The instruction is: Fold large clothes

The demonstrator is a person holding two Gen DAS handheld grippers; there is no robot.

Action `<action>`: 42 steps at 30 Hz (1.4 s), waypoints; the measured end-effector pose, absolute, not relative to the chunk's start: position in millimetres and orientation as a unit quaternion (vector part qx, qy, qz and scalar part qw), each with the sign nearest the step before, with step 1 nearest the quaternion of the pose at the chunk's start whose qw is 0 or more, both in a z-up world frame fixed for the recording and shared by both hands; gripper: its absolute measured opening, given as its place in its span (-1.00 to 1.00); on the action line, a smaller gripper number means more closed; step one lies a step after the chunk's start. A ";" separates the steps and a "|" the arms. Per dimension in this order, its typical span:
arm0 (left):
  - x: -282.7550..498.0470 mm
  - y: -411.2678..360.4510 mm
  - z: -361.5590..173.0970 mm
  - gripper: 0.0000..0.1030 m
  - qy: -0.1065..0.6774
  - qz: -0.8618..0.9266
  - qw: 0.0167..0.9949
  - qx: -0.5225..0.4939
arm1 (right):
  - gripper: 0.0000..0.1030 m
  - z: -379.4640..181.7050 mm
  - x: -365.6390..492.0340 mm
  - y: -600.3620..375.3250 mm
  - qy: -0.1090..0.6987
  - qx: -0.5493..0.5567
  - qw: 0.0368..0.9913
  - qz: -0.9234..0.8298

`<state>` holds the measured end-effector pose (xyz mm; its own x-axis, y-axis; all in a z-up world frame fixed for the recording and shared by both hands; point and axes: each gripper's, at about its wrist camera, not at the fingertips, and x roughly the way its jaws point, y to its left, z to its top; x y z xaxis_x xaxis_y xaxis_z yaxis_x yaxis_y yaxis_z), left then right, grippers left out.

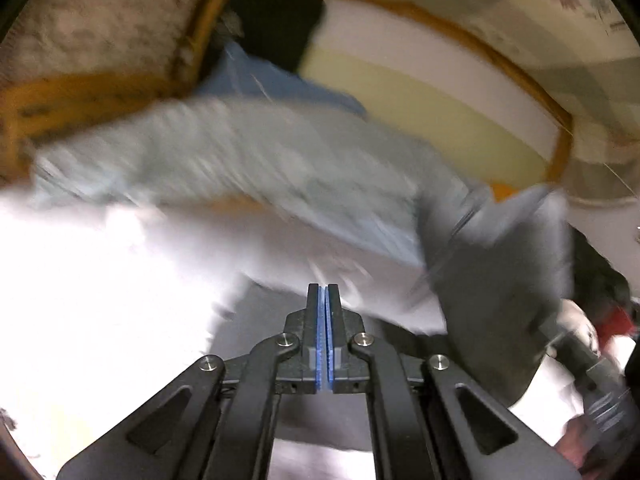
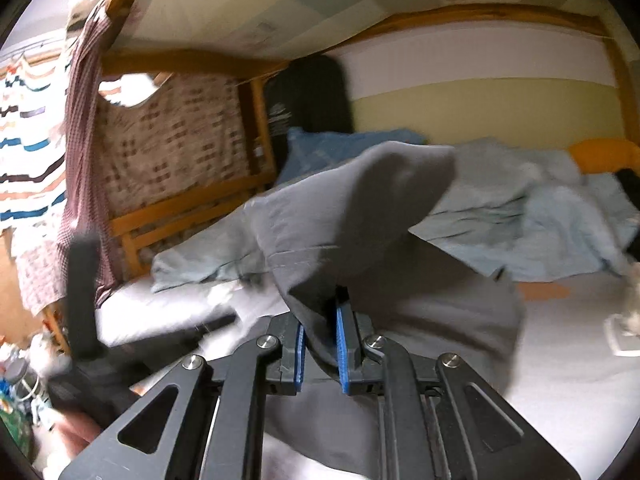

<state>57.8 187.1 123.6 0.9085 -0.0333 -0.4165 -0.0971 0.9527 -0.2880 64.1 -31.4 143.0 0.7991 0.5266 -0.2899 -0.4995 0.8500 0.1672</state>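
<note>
Grippers first, nearest to my two cameras. Right gripper [image 2: 321, 332]: I see its blue pads pinching a thick fold of the large grey cloth garment [image 2: 340, 216], which fills the gap between them. From the pinch the garment rises and drapes away toward the far side, one rounded lobe lifted clear of the bed; the remainder hangs below the jaws and spreads to the right over the white bed sheet [image 2: 568, 380].

Left gripper [image 1: 327, 312]: I see its blue pads pressed together with nothing between them. In the left wrist view the same grey garment hangs at the right, and part of it lies under the closed jaws. The view is heavily blurred.

Left of the right gripper, the other handheld unit shows as a dark upright bar; detail is blurred.

Beyond the garment, a crumpled pale blue duvet [image 2: 532, 208] lies across the sheet. Farther left, a darker blue pillow [image 2: 340, 146] rests against a black upright object [image 2: 308, 96] in the far corner. The orange wooden bed frame [image 2: 188, 208] borders the far and left sides.
</note>
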 end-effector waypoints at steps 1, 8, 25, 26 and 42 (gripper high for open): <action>49.1 198.2 130.6 -0.98 0.201 0.044 0.968 -0.147 | -0.72 136.8 67.8 -14.6 0.172 0.039 0.944 0.278; 27.7 257.6 130.5 -0.98 0.180 0.099 0.961 -0.185 | -0.75 66.4 102.0 83.0 0.249 0.022 0.919 0.306; 48.7 283.1 90.0 0.49 0.201 -0.032 0.947 -0.247 | -0.58 19.6 54.7 109.8 0.245 -0.070 0.930 0.263; 53.3 279.6 86.1 0.49 0.209 -0.047 0.945 -0.249 | -0.49 21.3 48.7 104.0 0.245 -0.070 0.929 0.268; 116.6 258.6 -14.5 1.00 0.377 -0.018 0.868 -0.324 | 0.24 11.5 48.3 -48.5 0.292 0.013 0.946 0.140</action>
